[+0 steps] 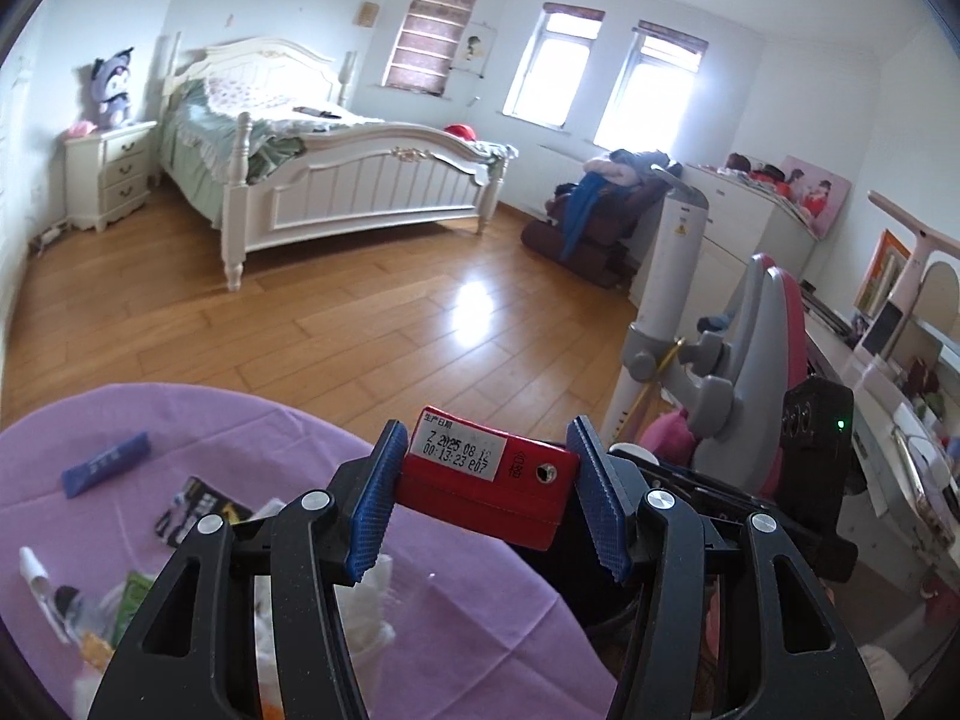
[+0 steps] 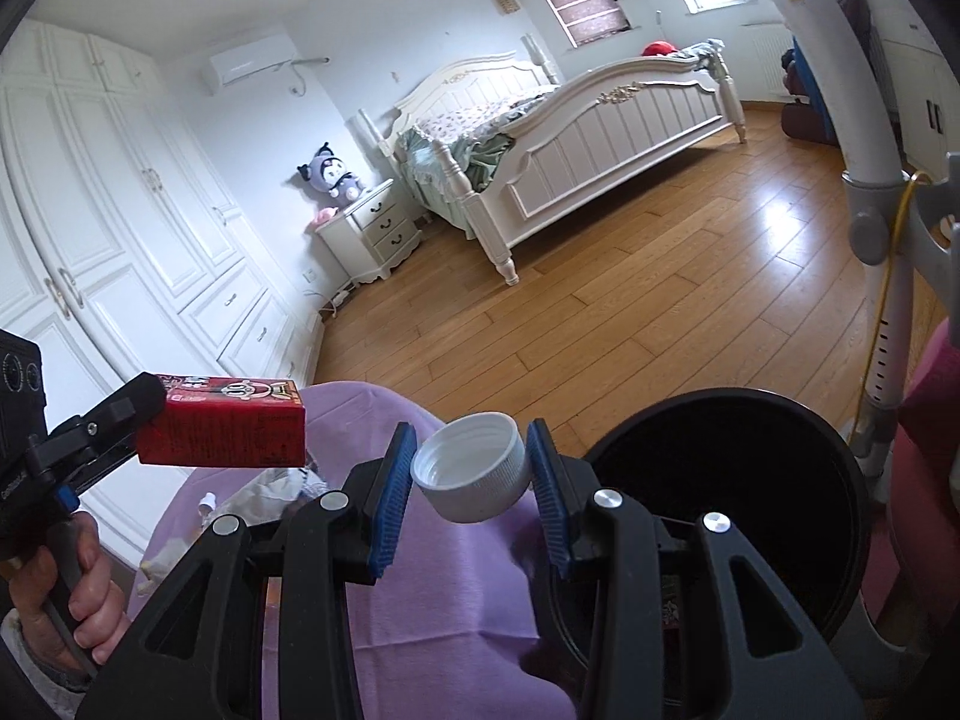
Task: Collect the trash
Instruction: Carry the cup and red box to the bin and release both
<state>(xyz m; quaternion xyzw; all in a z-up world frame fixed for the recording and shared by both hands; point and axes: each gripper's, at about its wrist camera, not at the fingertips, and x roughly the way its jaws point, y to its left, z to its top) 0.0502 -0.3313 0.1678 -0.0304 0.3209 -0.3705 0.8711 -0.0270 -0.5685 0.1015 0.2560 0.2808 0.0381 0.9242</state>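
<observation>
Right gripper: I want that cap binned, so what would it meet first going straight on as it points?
Probably bare wooden floor. The right gripper, shut on the white cap, points past the black bin beside it; depth is unclear.

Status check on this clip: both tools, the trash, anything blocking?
Left tool shut on red carton. Right tool shut on white cap. Black bin open beside right tool. Nothing blocking.

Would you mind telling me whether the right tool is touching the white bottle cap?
Touching: the right wrist view shows the right tool with both blue pads pressed against the white bottle cap.
</observation>
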